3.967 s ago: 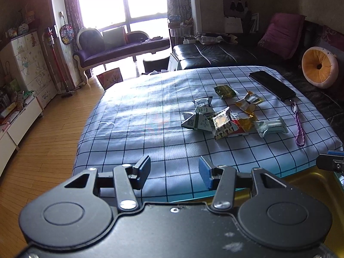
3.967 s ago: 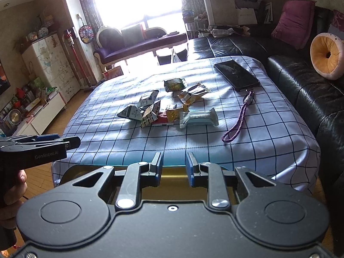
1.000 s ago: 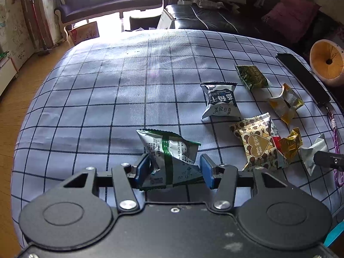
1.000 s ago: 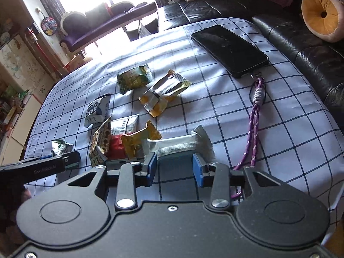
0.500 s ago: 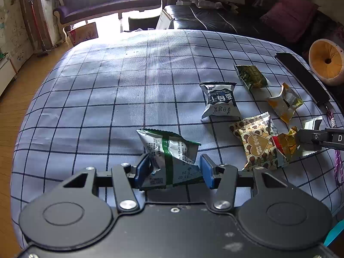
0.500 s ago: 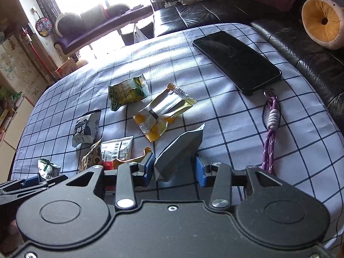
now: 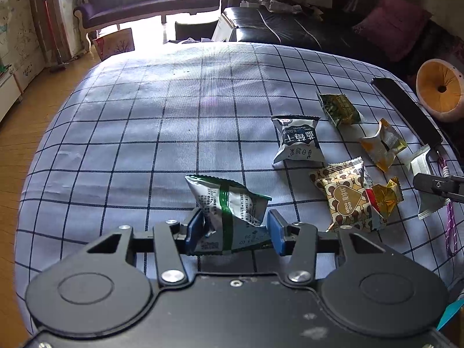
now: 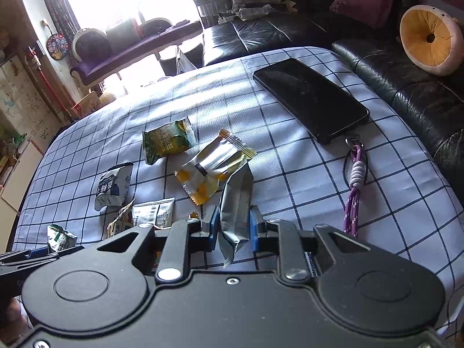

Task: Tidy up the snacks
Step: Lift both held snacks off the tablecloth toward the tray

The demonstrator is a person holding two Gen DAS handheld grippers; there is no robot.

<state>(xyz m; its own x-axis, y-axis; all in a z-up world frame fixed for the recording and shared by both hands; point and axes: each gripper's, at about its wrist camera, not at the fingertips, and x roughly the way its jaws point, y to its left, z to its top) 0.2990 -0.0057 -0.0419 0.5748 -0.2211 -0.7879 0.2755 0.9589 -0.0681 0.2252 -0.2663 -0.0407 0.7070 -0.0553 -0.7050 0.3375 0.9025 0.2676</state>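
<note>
Left gripper [image 7: 234, 229] closing on green-striped packet [image 7: 229, 206] above the checked tabletop [image 7: 145, 121]; right gripper [image 8: 233, 229] closing, pinching silver packet [image 8: 235, 203], long axis pointing away toward remaining snacks [image 8: 185, 156].

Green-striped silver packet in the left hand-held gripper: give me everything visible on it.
The packet is a crinkled, puffy silver foil pouch with a green band down its middle, a green top edge, small dark print and a code near the bottom. It stands roughly upright, top seam away from the camera, on the checked cloth. It sits between the closing blue pads of the left hand-held gripper, apart from the other snacks.
</note>
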